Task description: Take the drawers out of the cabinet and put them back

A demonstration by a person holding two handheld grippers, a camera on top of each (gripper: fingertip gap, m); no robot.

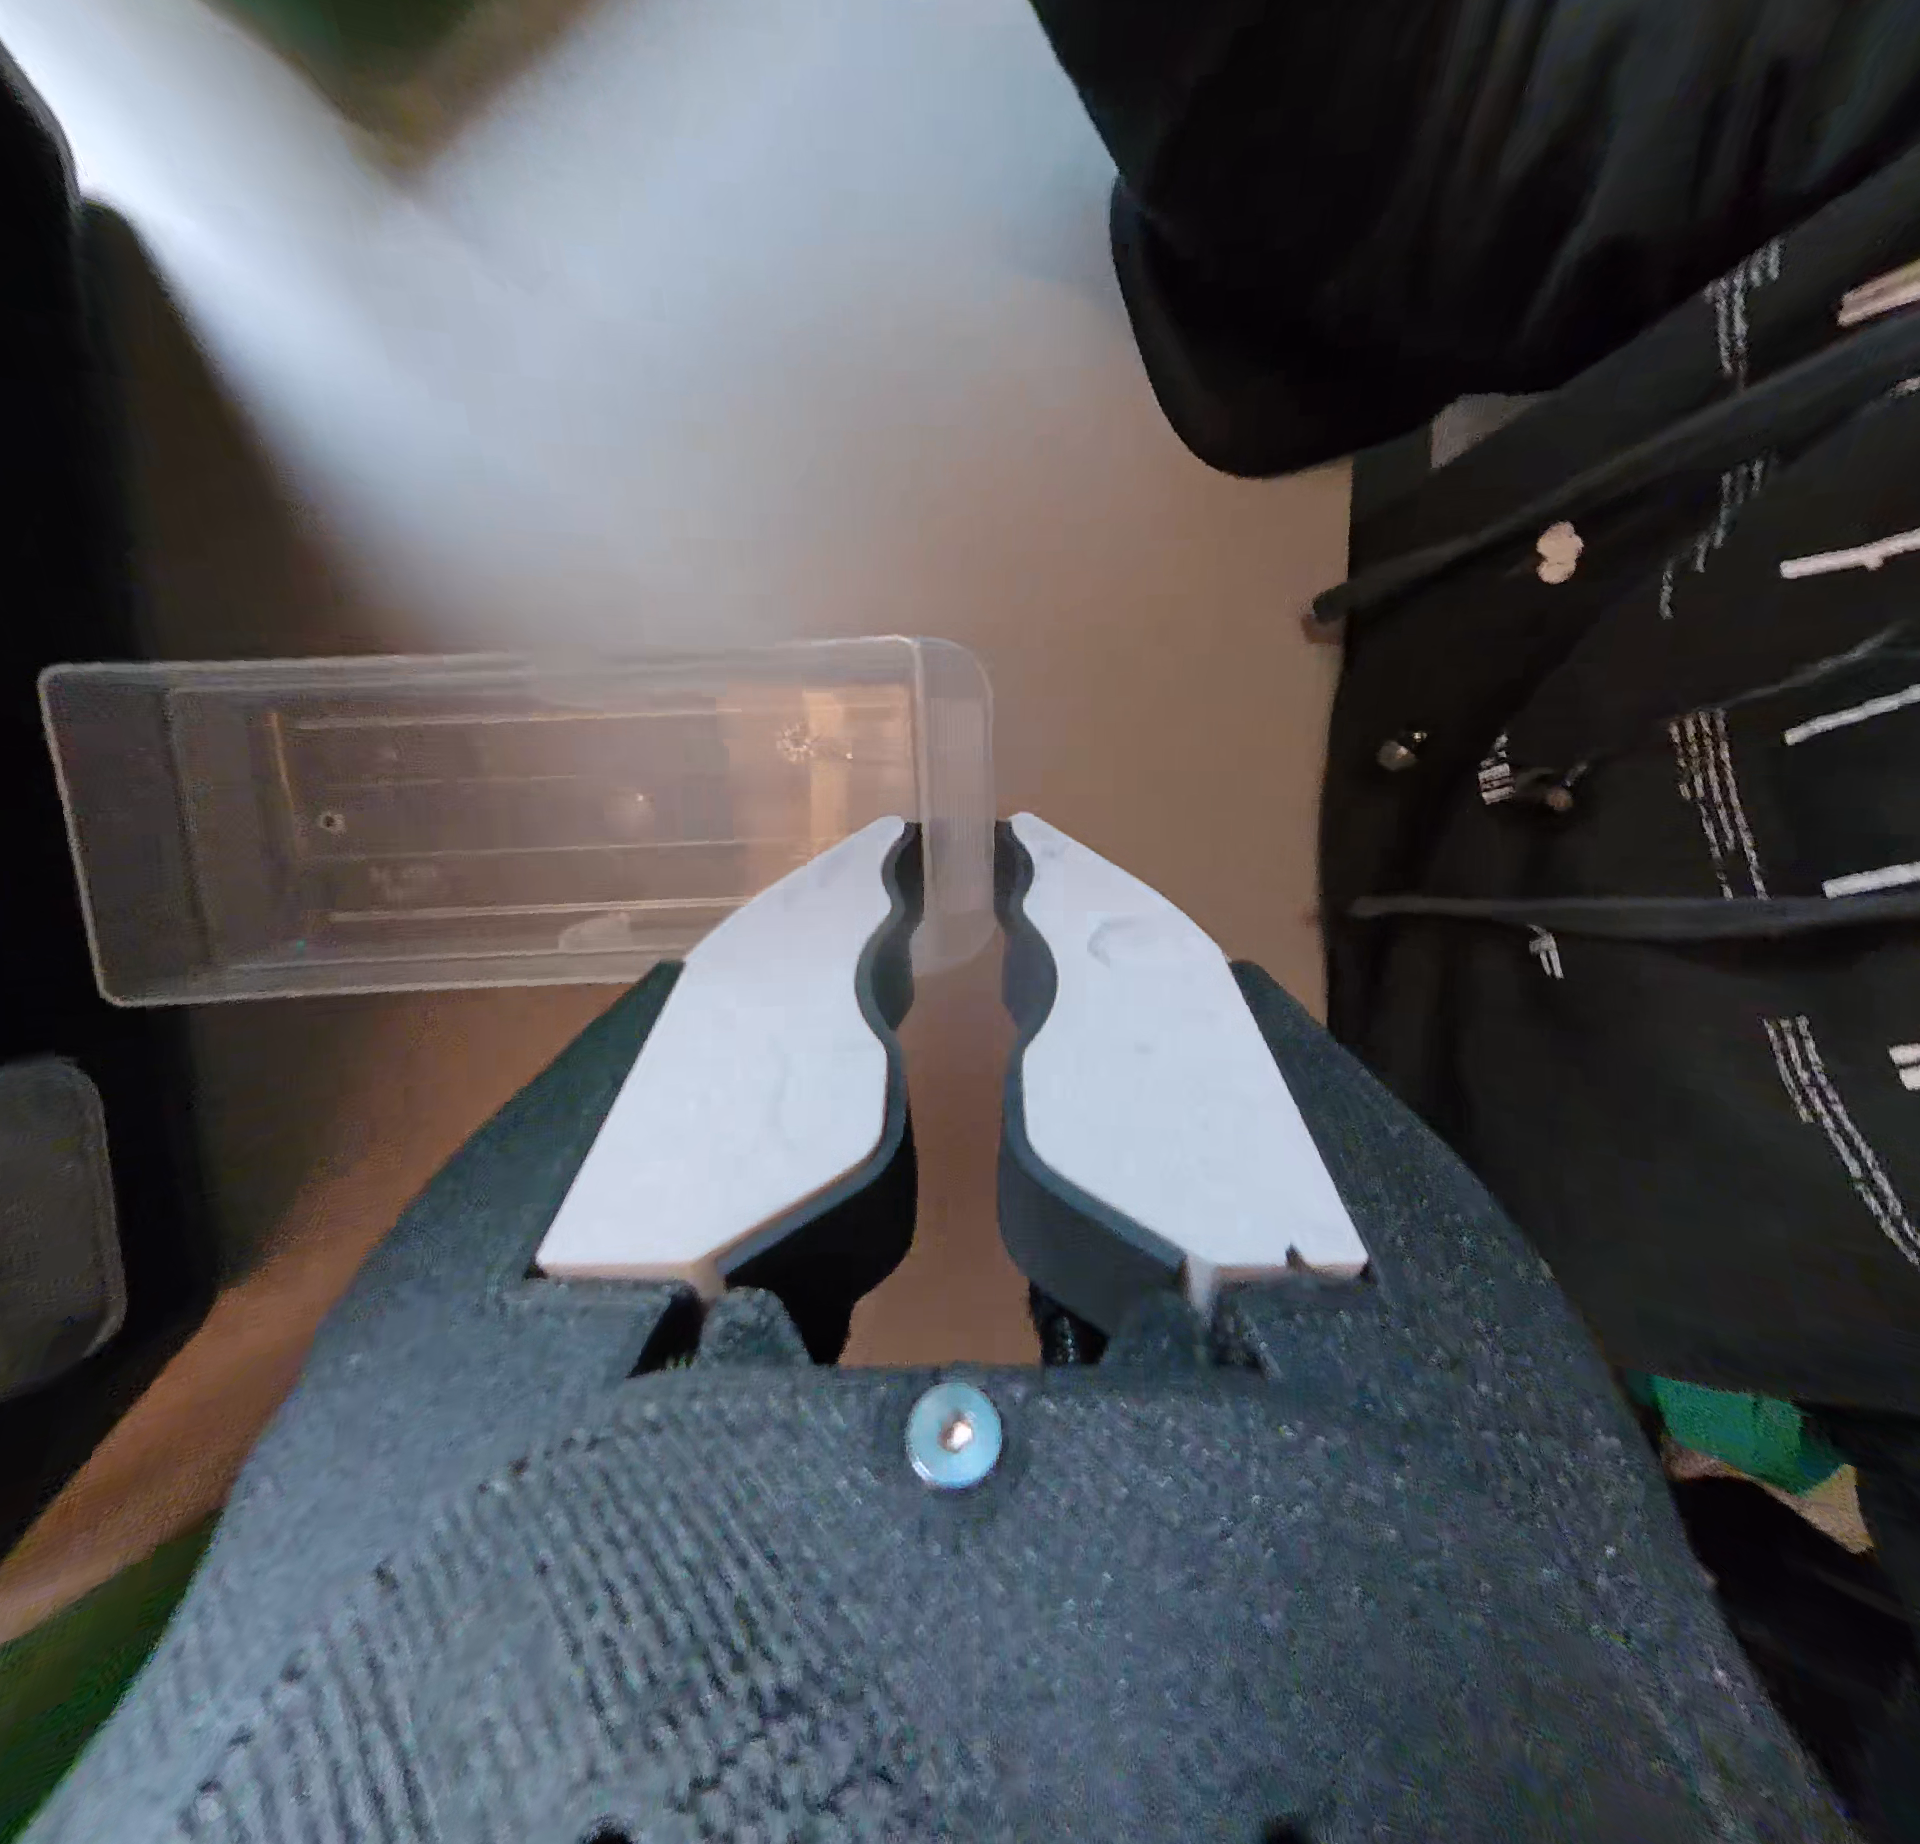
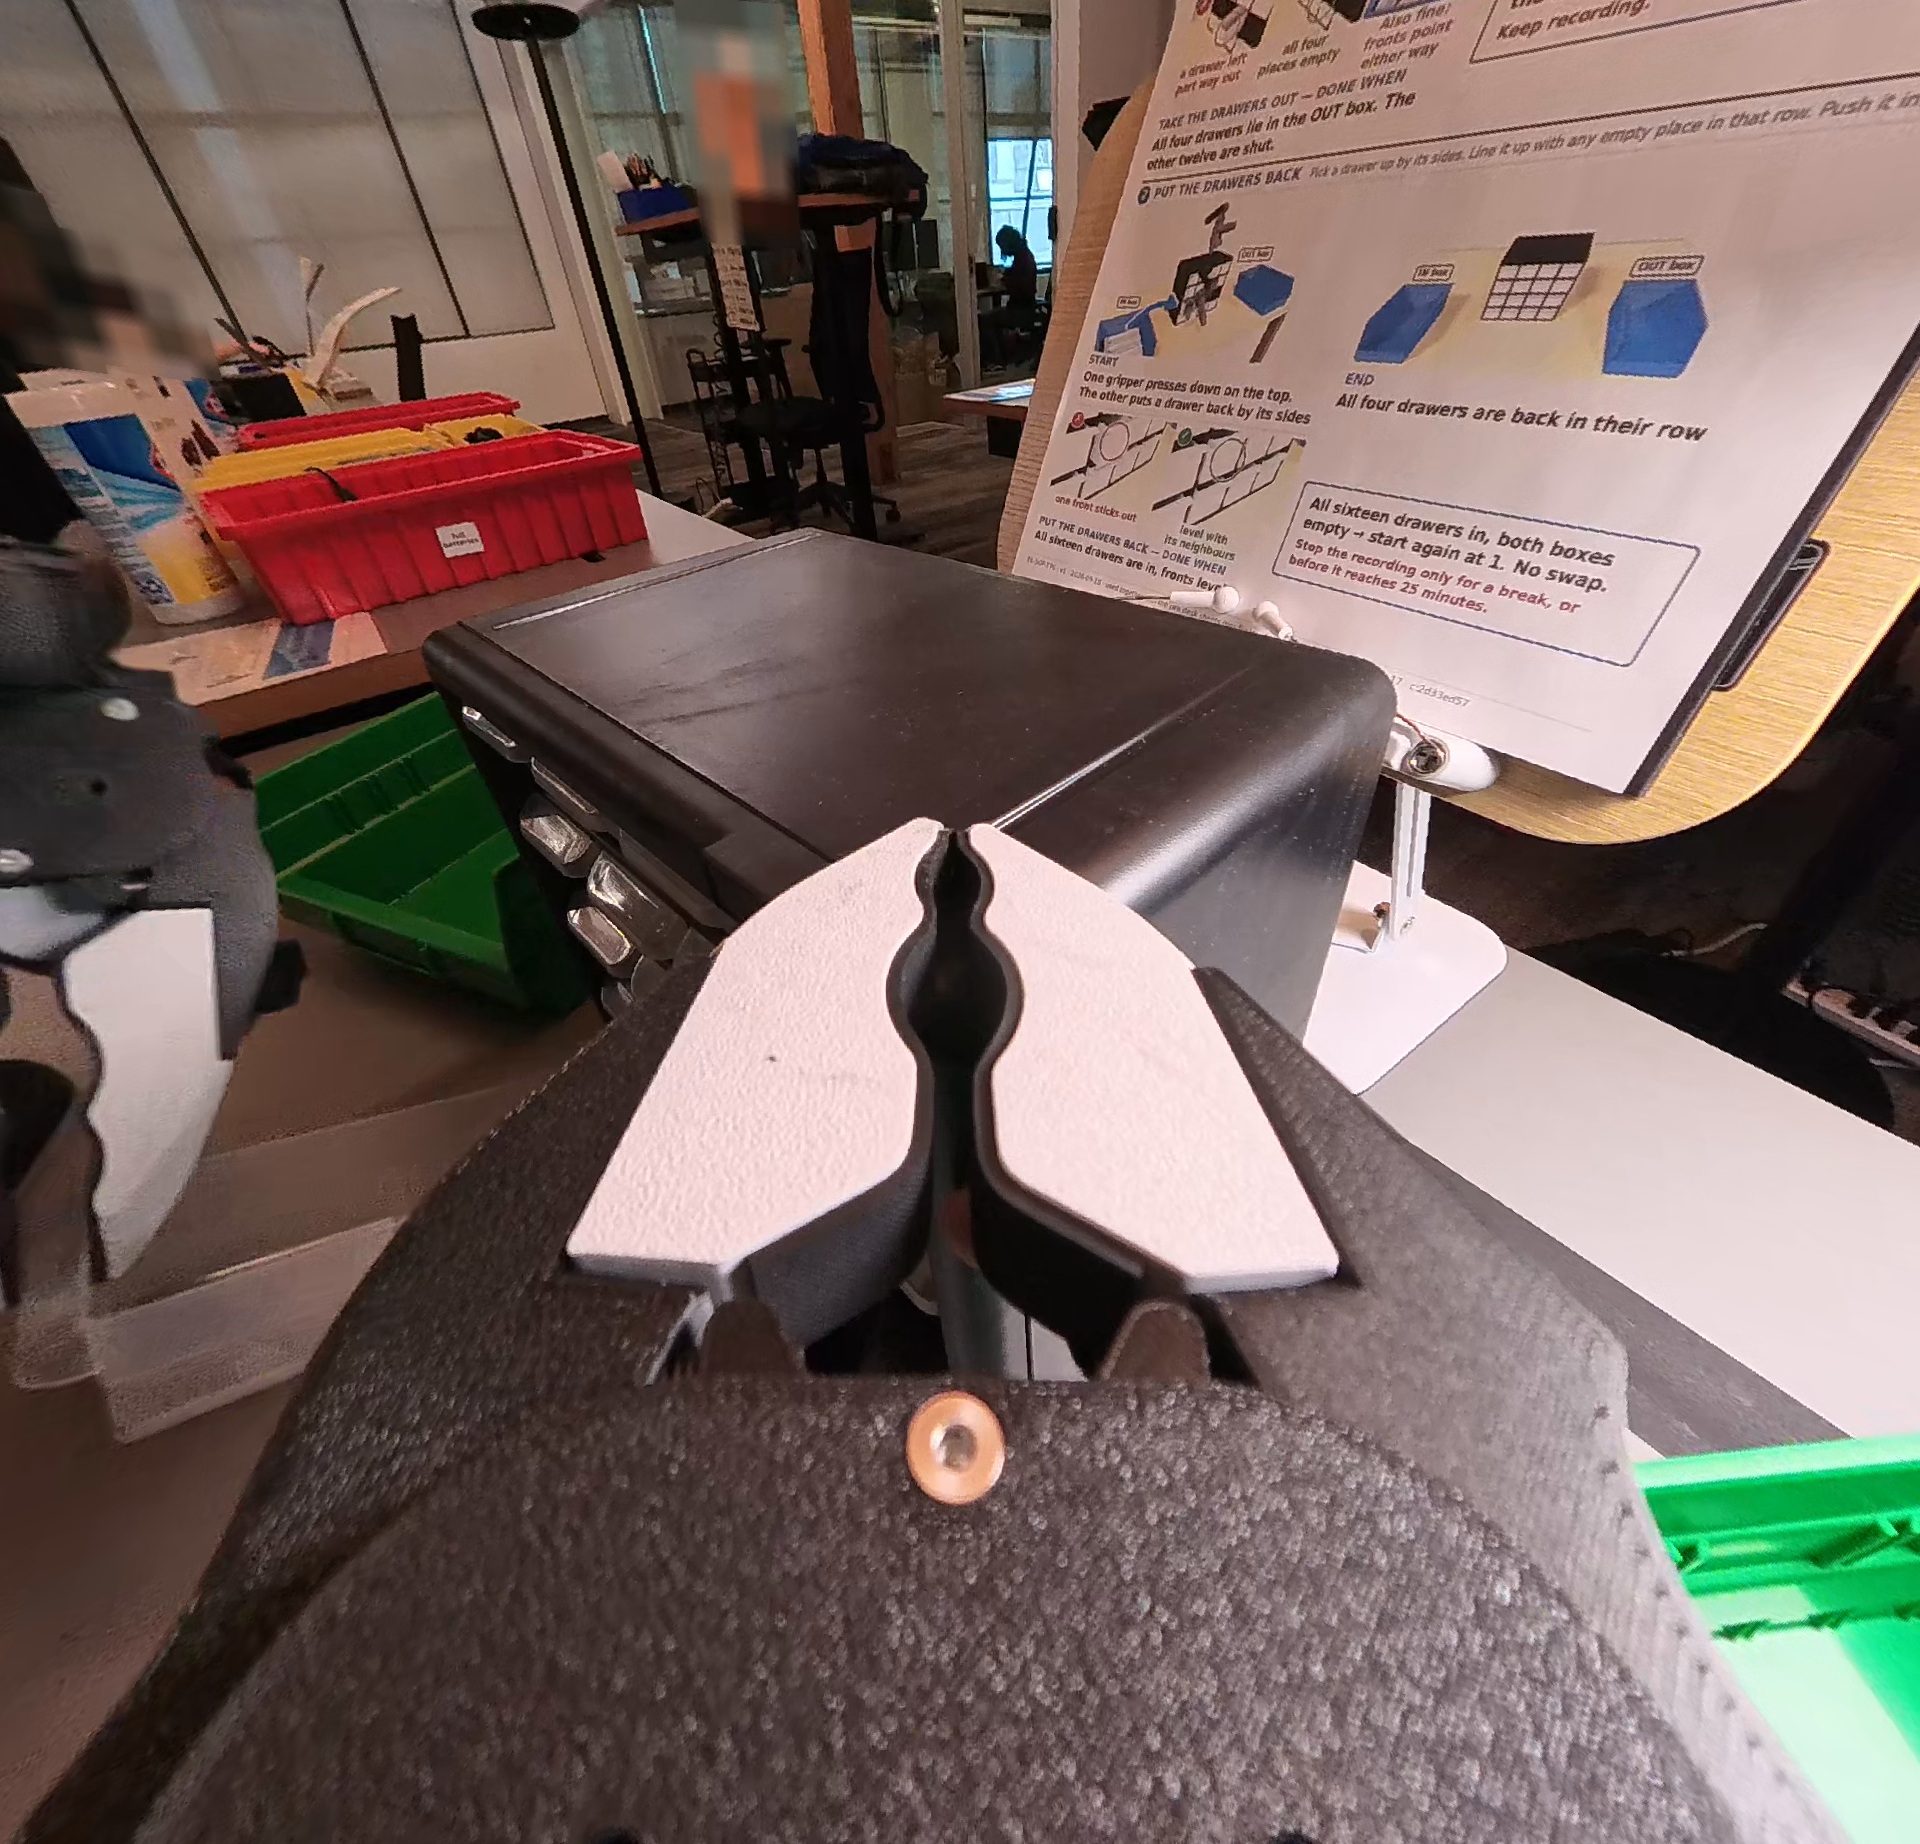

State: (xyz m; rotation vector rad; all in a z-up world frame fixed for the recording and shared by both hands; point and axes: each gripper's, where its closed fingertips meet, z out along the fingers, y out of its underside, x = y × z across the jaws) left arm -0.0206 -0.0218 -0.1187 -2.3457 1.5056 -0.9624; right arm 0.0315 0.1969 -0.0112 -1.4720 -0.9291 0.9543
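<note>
- A clear plastic drawer [image 1: 499, 818] is held in the air over the pale surface [image 1: 644, 444] — gripped by its front handle tab between the left tongs [image 1: 954, 830].
- The black cabinet [image 2: 935, 693] is seen in the right wrist view, a column of drawer fronts [image 2: 582, 859] showing on its left face.
- The right tongs [image 2: 954, 838] are clenched on nothing, tips over the cabinet's top edge.
- A green bin [image 2: 416, 859] sits beside the cabinet — an instruction sheet [image 2: 1455, 340] is propped behind it.
</note>
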